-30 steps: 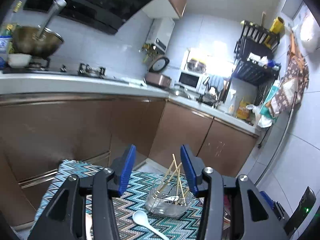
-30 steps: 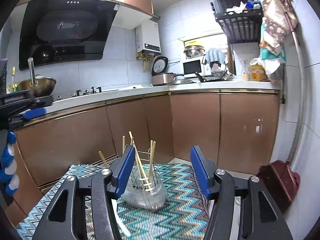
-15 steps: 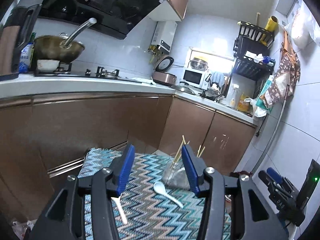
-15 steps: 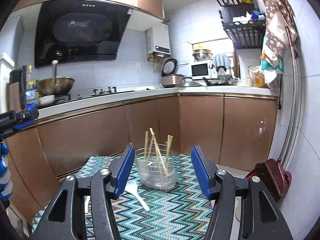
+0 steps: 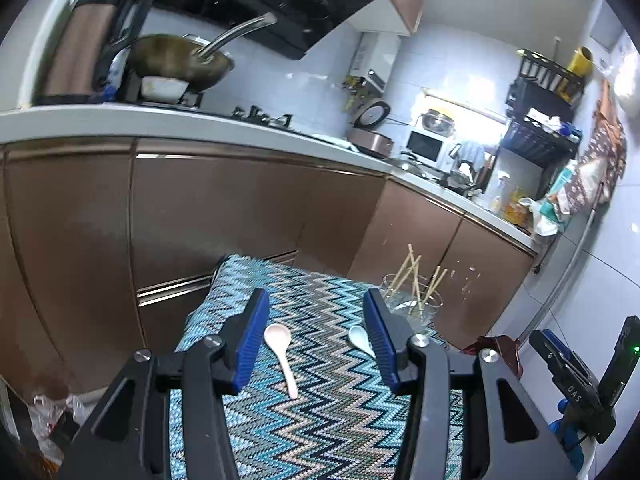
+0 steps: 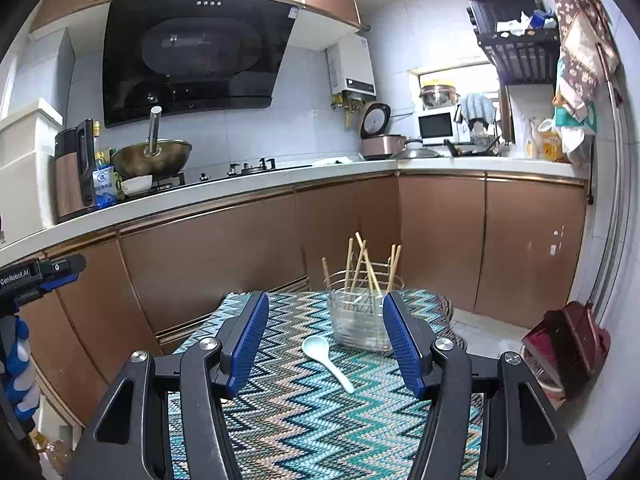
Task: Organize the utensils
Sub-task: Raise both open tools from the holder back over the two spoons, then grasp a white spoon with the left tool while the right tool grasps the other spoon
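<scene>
A clear glass holder with several wooden chopsticks stands at the far end of the zigzag-patterned table. A pale blue spoon lies in front of it. In the left wrist view the holder is at the far right, the blue spoon lies beside the right finger, and a pinkish spoon lies between the fingers. My left gripper is open and empty above the table. My right gripper is open and empty, also above the table.
Brown kitchen cabinets and a white counter run behind the table. A wok and kettle sit on the counter. A dark red dustpan stands on the floor at the right.
Both grippers have pulled back and up from the holder. More of the table shows, and both spoons lie in view. The left view swung left.
</scene>
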{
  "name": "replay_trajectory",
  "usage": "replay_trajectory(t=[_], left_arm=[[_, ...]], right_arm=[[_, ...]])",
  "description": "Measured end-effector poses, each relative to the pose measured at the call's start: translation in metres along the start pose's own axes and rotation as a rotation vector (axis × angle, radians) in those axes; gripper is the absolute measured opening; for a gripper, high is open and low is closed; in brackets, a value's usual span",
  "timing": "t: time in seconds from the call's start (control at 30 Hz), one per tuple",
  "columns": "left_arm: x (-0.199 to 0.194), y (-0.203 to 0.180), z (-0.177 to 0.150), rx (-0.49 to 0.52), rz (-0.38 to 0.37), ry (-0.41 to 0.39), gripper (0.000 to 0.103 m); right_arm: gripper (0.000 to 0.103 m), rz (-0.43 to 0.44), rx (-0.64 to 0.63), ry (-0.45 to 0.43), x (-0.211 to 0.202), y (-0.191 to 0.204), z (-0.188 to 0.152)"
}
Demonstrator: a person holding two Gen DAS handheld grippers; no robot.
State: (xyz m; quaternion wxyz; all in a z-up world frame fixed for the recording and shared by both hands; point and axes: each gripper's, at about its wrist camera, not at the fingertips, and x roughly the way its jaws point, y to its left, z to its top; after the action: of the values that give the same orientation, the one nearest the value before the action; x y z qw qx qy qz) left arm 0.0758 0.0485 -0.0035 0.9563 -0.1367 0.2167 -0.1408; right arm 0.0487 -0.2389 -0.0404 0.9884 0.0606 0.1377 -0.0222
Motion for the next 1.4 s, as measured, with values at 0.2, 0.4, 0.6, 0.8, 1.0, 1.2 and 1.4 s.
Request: replay_trajectory(t=[0.2,0.4,0.6,0.8,1.0,1.2,1.4], left_arm=[[0.018,0.016,-0.006,-0.031,0.029,0.052,0.047],[0.067,0.033,-0.018,-0.052,0.089,0.156,0.047],[0.137,0.059,-0.031,-0.103,0.091,0.313,0.047],[0.216,0.075,-0.047,-0.079,0.099,0.454,0.047],[0.277,0.076,-0.057,-0.042,0.069,0.556,0.047],[0.320,0.076,-0.066,-0.020,0.010,0.640,0.047],[0.353,0.078,-0.076,-0.004,-0.017,0.698,0.047]], right_arm=[[0.065,0.007,0.007,0.016,0.010,-0.004,-0.003],[0.065,0.011,0.016,0.097,0.047,-0.014,-0.018],[0.065,0.023,0.008,0.223,0.114,-0.020,-0.038],[0.065,0.057,-0.019,0.393,0.195,-0.026,-0.067],[0.065,0.103,-0.042,0.521,0.256,-0.028,-0.086],[0.065,0.155,-0.089,0.608,0.296,-0.017,-0.098],[0.060,0.148,-0.081,0.703,0.317,-0.021,-0.122]])
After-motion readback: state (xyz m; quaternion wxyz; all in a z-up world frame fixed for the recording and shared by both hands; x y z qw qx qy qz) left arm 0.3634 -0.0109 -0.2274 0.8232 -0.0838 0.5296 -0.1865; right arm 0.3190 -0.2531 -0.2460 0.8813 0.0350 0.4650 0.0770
